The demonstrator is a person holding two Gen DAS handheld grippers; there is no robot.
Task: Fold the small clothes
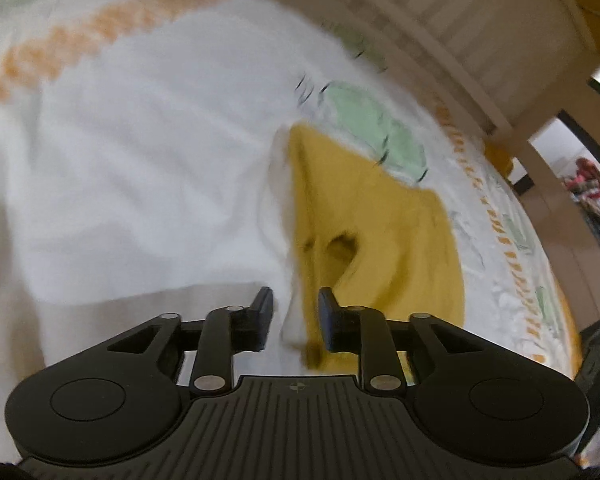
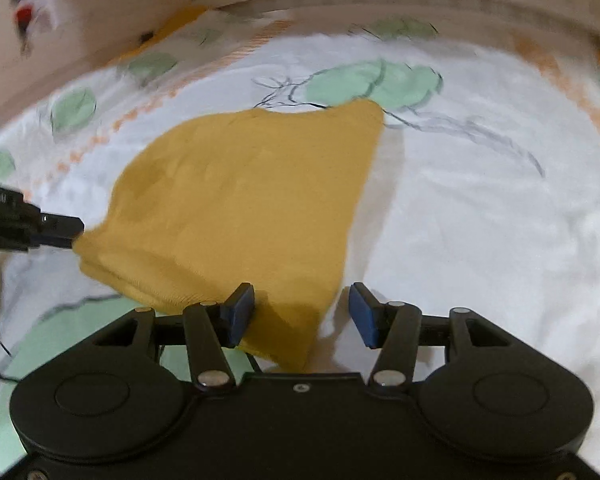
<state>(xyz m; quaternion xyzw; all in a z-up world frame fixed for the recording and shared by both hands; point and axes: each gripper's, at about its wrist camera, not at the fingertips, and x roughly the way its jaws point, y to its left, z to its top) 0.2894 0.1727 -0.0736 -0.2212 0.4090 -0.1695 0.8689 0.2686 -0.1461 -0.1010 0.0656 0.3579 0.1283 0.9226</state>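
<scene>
On the bedsheet (image 2: 460,208), a white one printed with green leaves, the mustard cloth (image 2: 244,200) lay soft, knitted and roughly triangular. My right gripper (image 2: 302,314) stood spread over the cloth's near corner, gripping nothing. My left gripper (image 1: 294,314) was partly apart at the cloth's bunched far-left edge; whether it pinched fabric I could not tell. I judged both should bite deep before lifting.

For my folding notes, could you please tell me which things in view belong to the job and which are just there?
Part of the job:
- mustard cloth
- left gripper
- right gripper

Just there:
- leaf-print bedsheet
- pale slatted headboard
</scene>
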